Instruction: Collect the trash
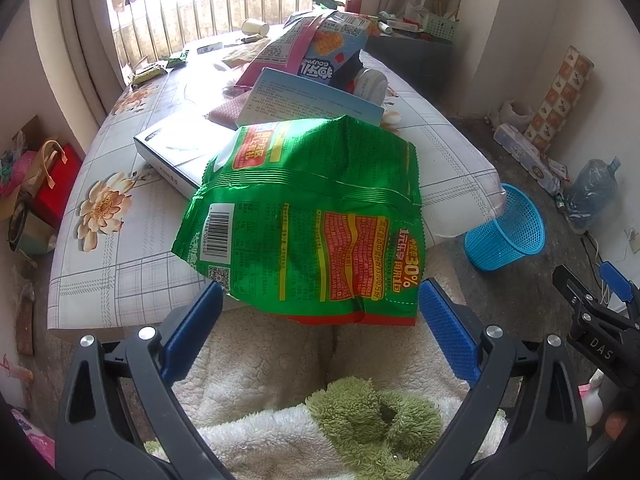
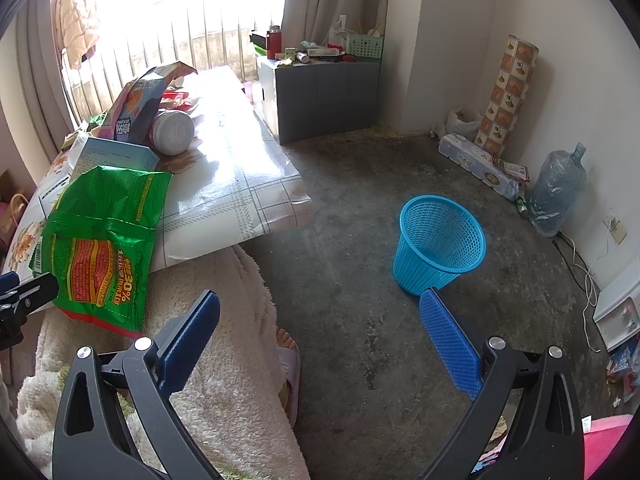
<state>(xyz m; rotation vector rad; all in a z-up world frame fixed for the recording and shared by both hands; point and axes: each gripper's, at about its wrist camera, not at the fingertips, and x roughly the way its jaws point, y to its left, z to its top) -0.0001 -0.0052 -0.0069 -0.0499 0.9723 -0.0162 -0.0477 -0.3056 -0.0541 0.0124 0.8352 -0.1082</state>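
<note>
Green snack bag [image 1: 304,224] overhangs the surface's [image 1: 120,280] near edge; left gripper [image 1: 320,320], jaws spread, should pinch its hem squarely. Right gripper [image 2: 320,336] hangs spread near blue basket [image 2: 440,240].

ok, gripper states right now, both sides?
Left gripper: open, straddling the bottom edge of the green snack bag, not clamped.
Right gripper: open, empty, above the floor near the blue basket.
</note>
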